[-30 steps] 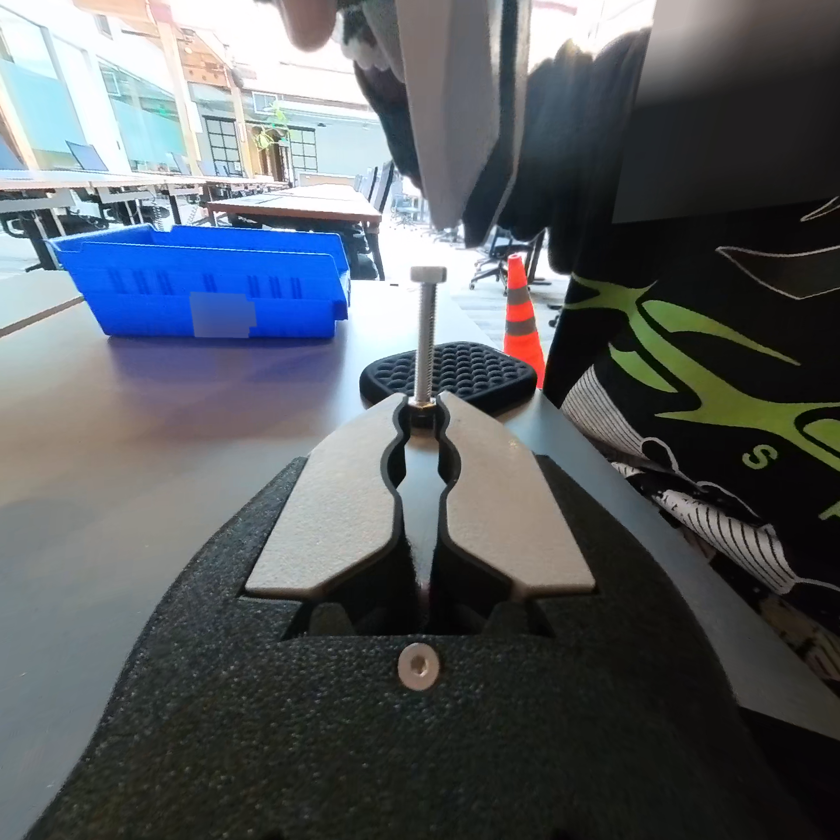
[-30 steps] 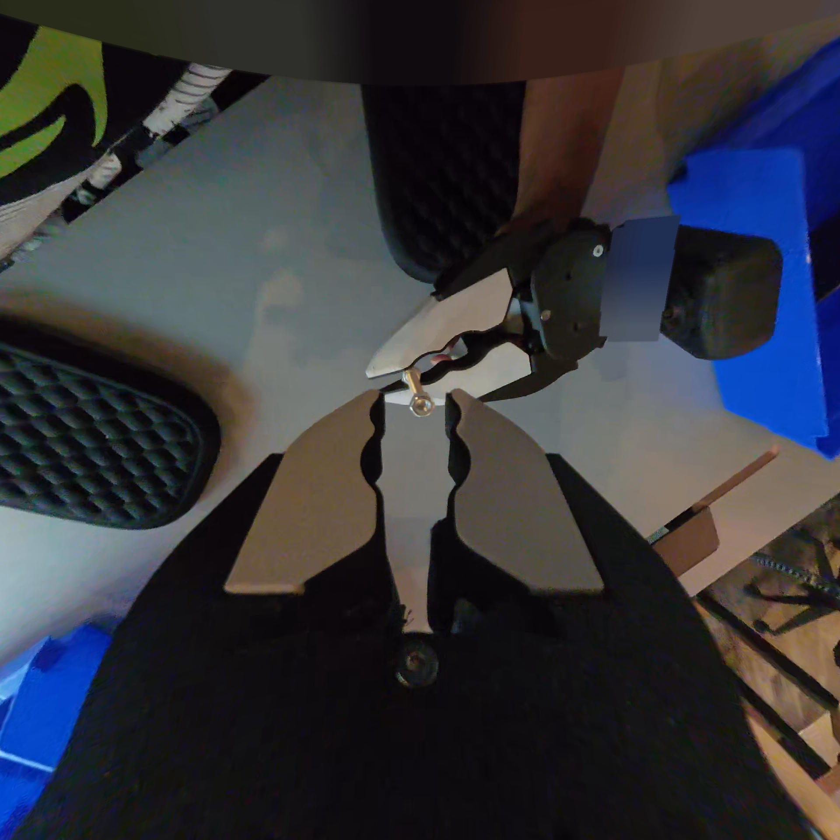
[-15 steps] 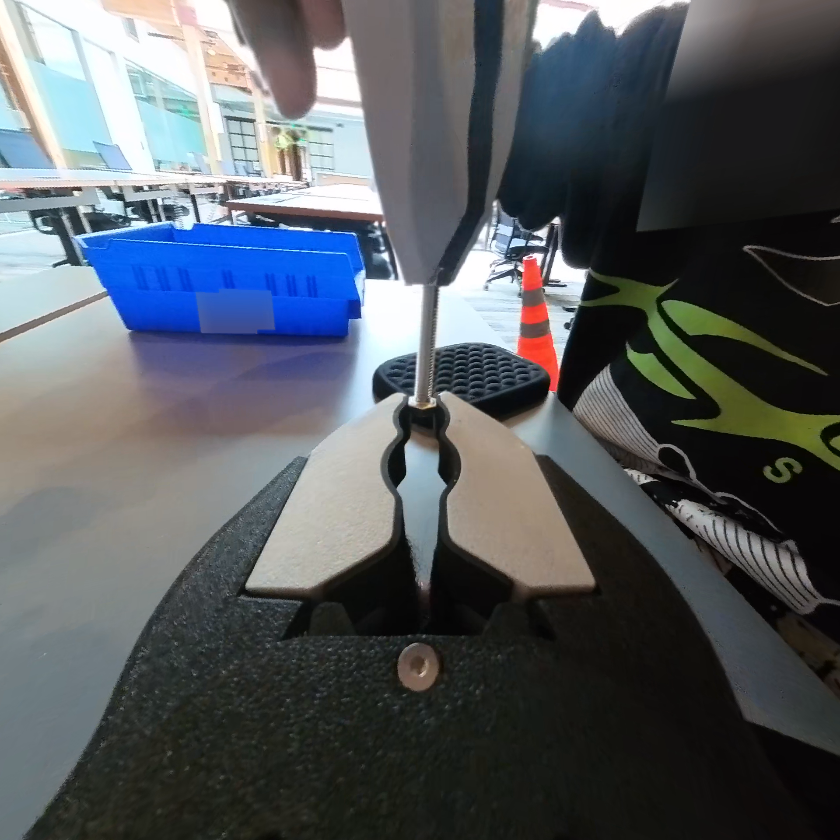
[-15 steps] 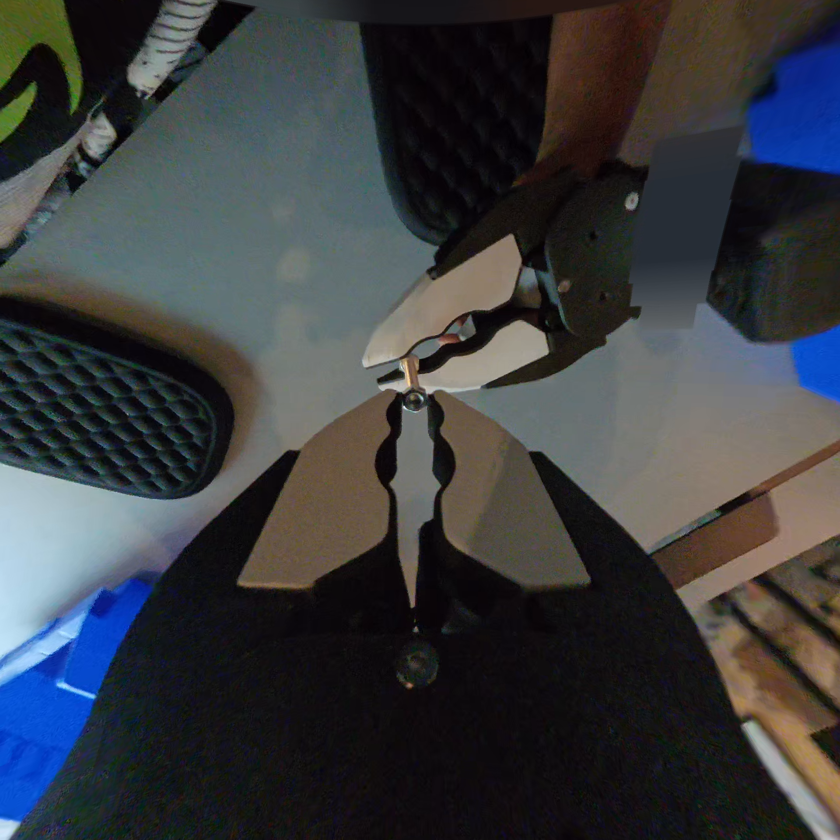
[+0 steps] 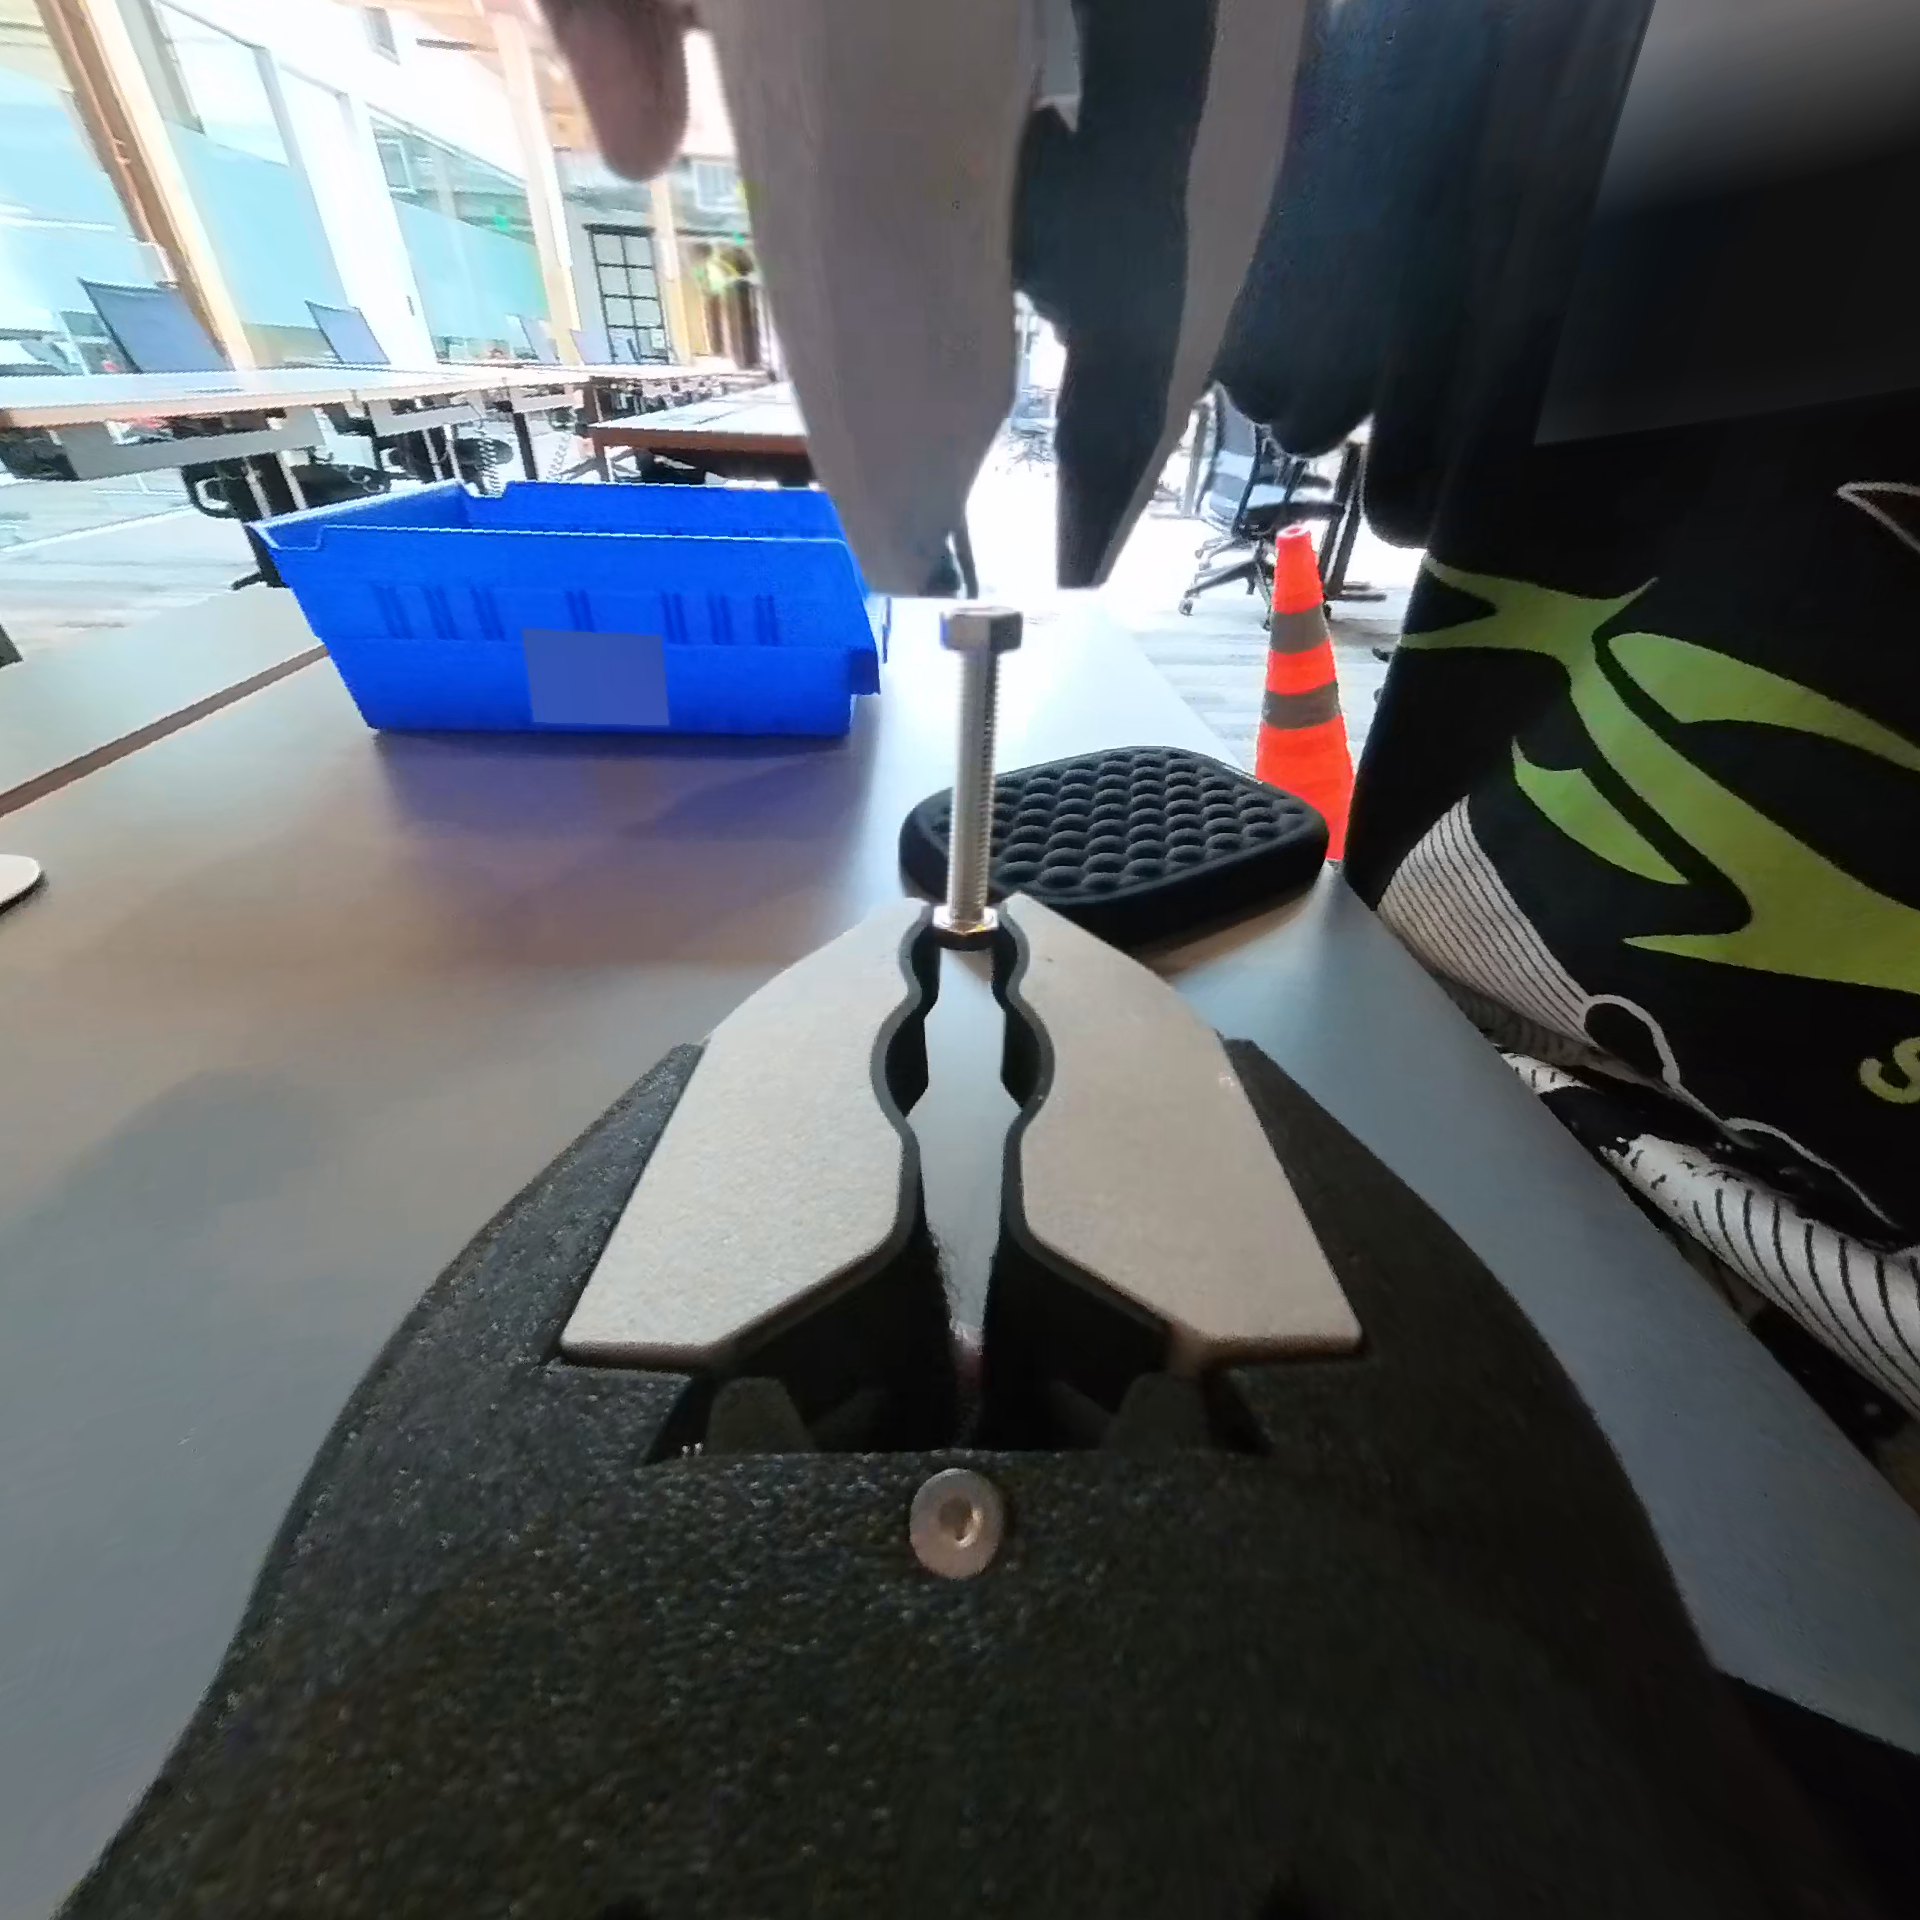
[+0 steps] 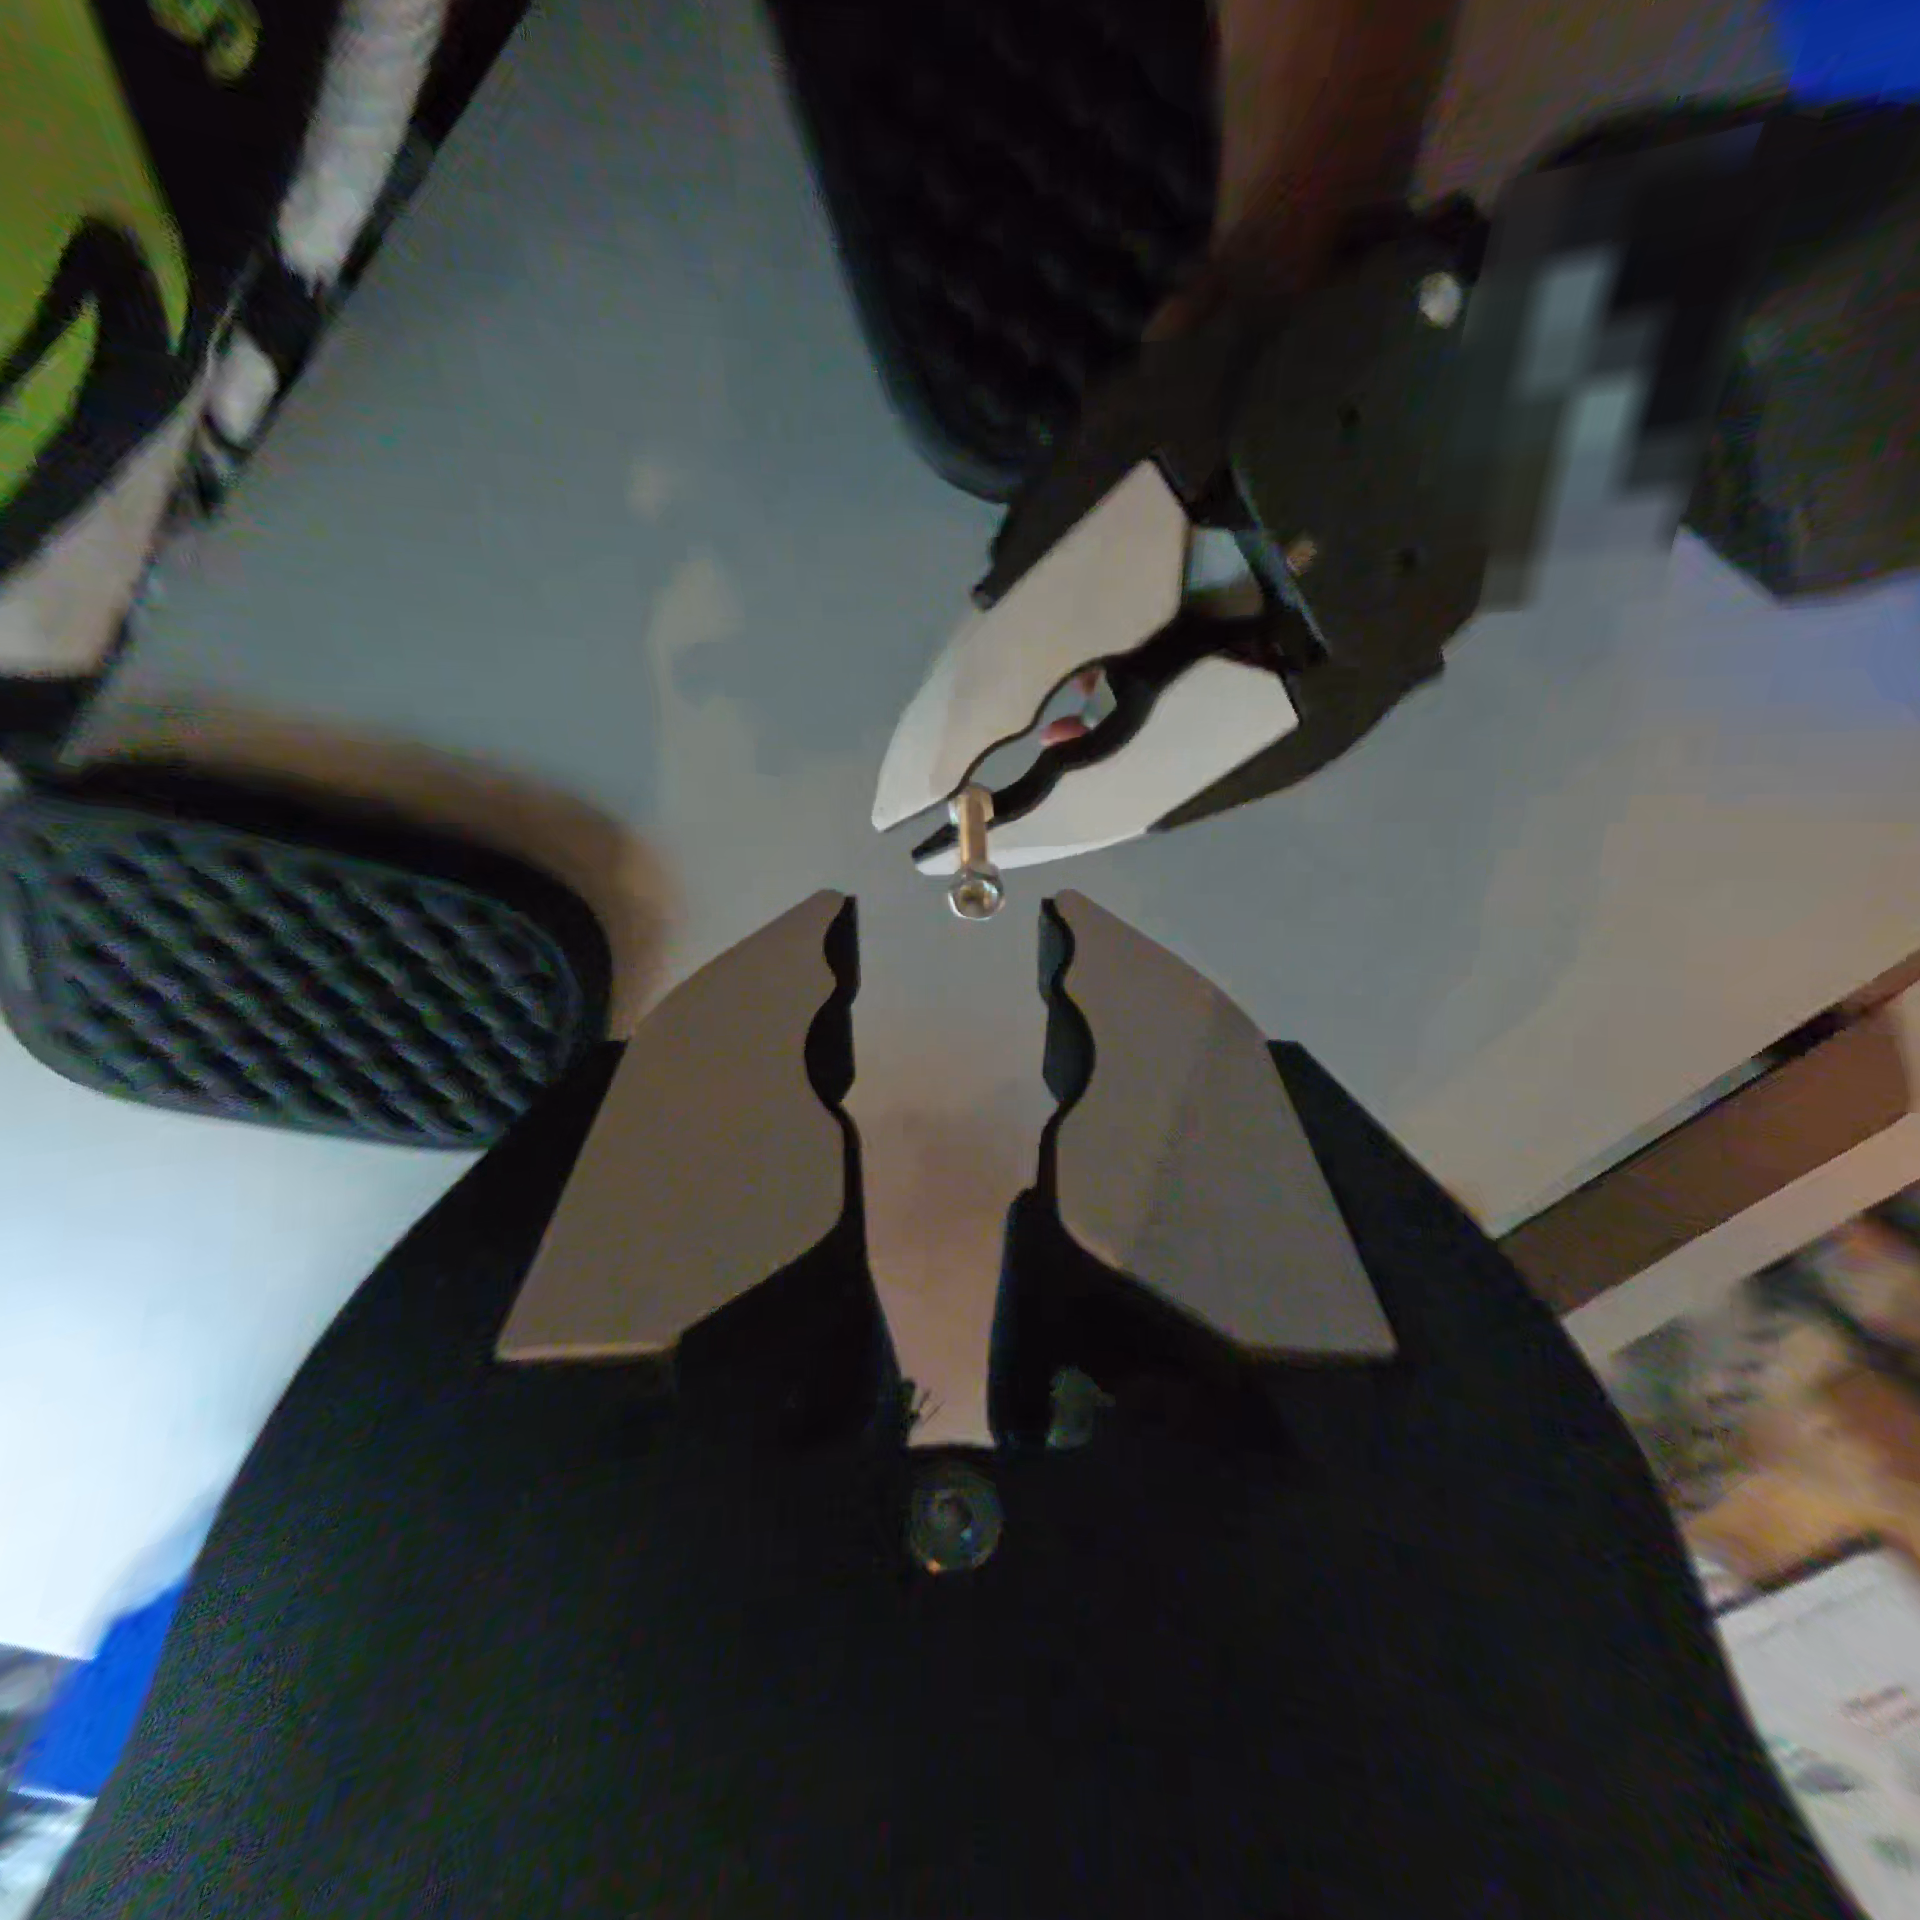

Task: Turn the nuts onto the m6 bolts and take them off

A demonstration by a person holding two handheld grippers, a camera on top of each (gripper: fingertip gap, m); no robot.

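Grey worktop (image 5: 312,987) fills the left half of the left wrist view, with a blue bin (image 5: 582,613) in the upper left and a black honeycomb pad (image 5: 1132,831) right of centre. At mid-frame the left hand-held gripper (image 5: 966,925) is clamped on a nut (image 5: 966,921) threaded onto an upright bolt (image 5: 975,769). Above the bolt's head, the right hand-held gripper (image 6: 948,914) has its fingers apart, touching nothing.
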